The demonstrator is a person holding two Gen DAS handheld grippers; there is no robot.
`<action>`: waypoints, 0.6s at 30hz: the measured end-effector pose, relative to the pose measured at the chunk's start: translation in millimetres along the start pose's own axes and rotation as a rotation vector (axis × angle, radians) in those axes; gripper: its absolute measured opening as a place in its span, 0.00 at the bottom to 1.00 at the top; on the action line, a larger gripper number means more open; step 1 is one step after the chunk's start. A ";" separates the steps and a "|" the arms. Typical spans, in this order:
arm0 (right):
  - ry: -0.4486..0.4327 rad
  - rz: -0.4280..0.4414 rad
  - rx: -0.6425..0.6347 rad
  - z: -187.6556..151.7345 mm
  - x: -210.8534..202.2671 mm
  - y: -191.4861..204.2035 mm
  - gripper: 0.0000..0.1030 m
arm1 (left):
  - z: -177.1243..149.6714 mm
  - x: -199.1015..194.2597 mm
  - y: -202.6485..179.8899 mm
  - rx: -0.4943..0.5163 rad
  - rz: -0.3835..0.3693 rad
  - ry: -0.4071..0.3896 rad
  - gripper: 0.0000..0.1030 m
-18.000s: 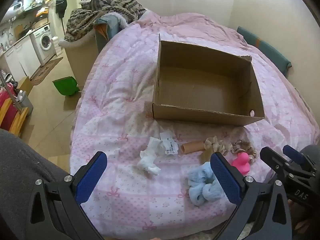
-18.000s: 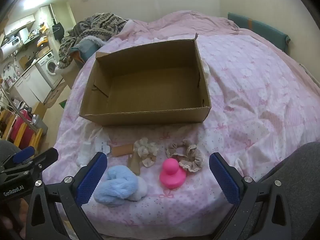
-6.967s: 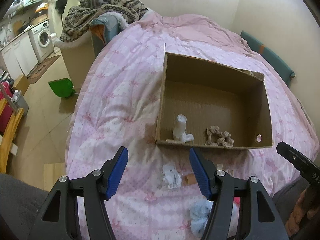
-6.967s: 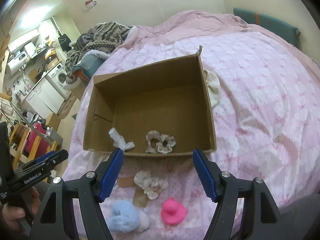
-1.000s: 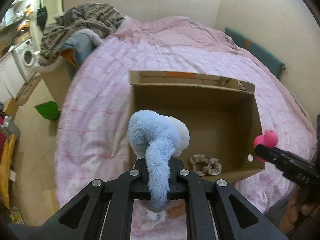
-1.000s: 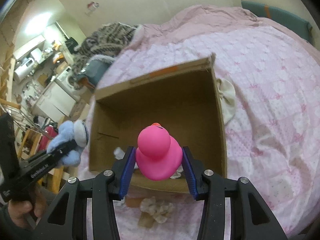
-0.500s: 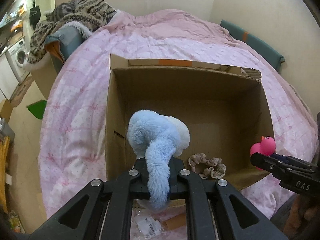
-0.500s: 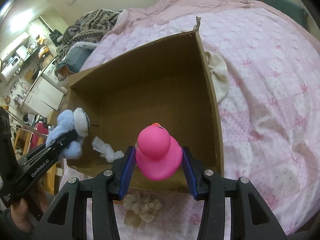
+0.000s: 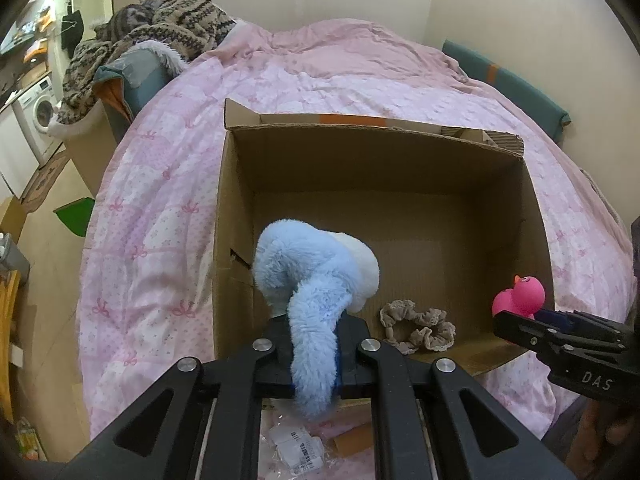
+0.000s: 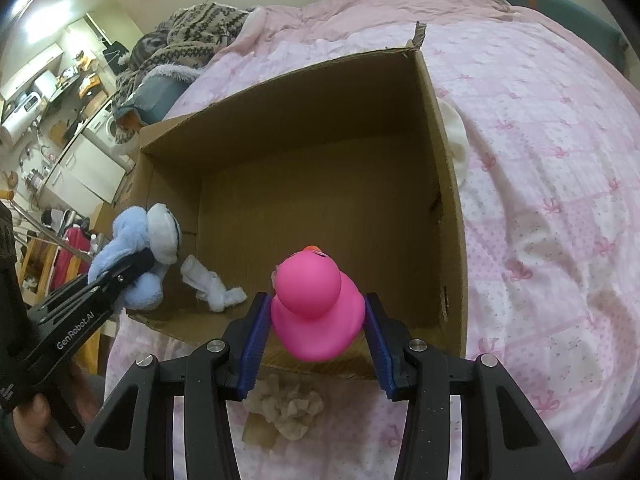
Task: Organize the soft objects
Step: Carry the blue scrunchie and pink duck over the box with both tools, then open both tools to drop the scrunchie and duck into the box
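Observation:
An open cardboard box (image 9: 534, 216) (image 10: 448, 184) sits on the pink bed. My left gripper (image 9: 316, 344) is shut on a fluffy blue and white plush (image 9: 316, 276) and holds it over the box's near left corner; the plush also shows in the right wrist view (image 10: 136, 252). My right gripper (image 10: 316, 328) is shut on a pink rubber duck (image 10: 316, 304) above the box's near edge; the duck also shows in the left wrist view (image 9: 520, 294). Inside the box lie a beige scrunchie (image 9: 416, 326) and a white sock (image 10: 212, 284).
On the bed in front of the box lie a cream scrunchie (image 10: 288, 404), a cardboard tube (image 9: 356, 440) and a clear packet with a label (image 9: 296, 446). A white cloth (image 10: 454, 140) lies beside the box's right wall. A patterned blanket pile (image 9: 160, 36) is far left.
Both grippers have moved forward and lower toward the box, each still holding its object. The plush and the duck now hang over the box's near edge.

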State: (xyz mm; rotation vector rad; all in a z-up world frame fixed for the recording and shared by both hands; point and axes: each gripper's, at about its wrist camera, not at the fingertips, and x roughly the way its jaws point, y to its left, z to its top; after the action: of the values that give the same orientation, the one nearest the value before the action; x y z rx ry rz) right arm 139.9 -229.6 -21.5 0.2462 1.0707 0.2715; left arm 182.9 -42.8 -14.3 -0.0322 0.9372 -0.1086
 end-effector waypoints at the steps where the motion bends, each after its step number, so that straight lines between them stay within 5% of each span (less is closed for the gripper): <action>1: 0.002 0.000 -0.001 0.3 0.2 0.3 0.47 | -0.4 -0.1 0.2 -0.002 -0.004 0.001 0.09; 12: 0.006 0.009 0.000 0.9 0.0 -0.4 0.47 | -2.4 -2.8 -10.4 0.031 -0.040 0.007 0.20; 14: -0.006 0.012 0.002 1.7 -2.1 -1.0 0.47 | -2.3 -4.9 -11.1 0.035 -0.032 0.000 0.27; 17: -0.021 0.023 0.009 3.2 -4.7 -1.6 0.47 | -1.9 -9.7 -9.4 0.019 -0.017 -0.025 0.58; 18: -0.025 0.028 0.013 3.5 -5.3 -2.0 0.47 | -1.6 -12.0 -8.4 0.013 -0.014 -0.039 0.60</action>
State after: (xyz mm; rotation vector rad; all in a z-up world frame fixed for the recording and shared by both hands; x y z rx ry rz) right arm 140.8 -233.5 -16.2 0.2754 1.0453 0.2858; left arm 174.0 -49.9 -5.0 -0.0294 0.8972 -0.1268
